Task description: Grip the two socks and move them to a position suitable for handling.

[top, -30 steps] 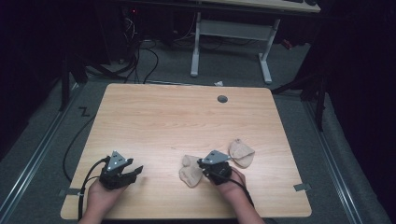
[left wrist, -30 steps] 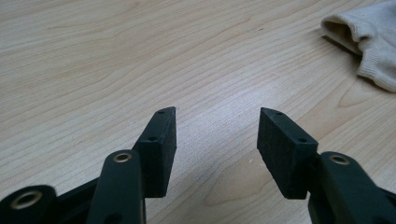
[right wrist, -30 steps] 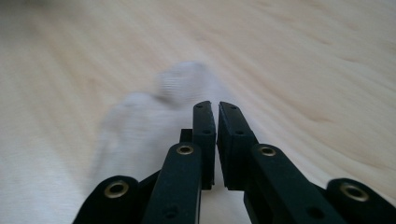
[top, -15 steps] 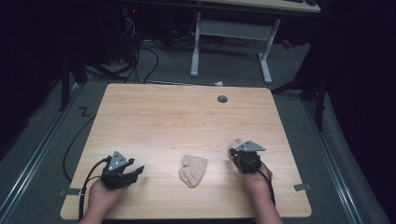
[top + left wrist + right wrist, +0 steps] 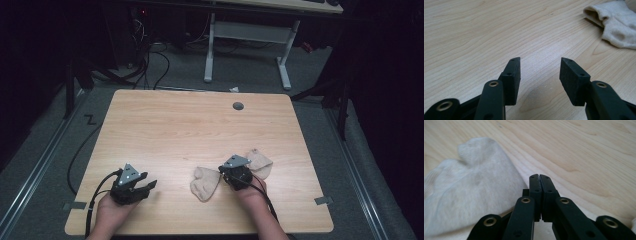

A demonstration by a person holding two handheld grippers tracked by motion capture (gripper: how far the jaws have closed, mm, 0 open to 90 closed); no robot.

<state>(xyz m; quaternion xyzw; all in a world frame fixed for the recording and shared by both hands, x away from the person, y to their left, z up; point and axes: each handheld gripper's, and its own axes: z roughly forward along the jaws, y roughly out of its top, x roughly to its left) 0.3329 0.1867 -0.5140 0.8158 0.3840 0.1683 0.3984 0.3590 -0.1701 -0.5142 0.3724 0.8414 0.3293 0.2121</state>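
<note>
Right gripper (image 5: 231,176) pressed together on nothing, set between two socks; nearer sock (image 5: 204,182) just to its left, long axis running toward the table's (image 5: 200,125) near edge; other sock (image 5: 261,162) behind it; left gripper (image 5: 145,186) spread, just been narrowing, empty, well apart

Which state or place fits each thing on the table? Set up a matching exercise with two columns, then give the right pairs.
Column one:
1. left gripper
2. right gripper
3. sock by the right gripper
4. second sock

Column two:
a. jaws shut, nothing between them
b. lies farther right, behind the right hand
c. jaws apart over bare wood
d. lies mid-table, left of the right gripper

Pairs: 1-c, 2-a, 3-d, 4-b
</note>
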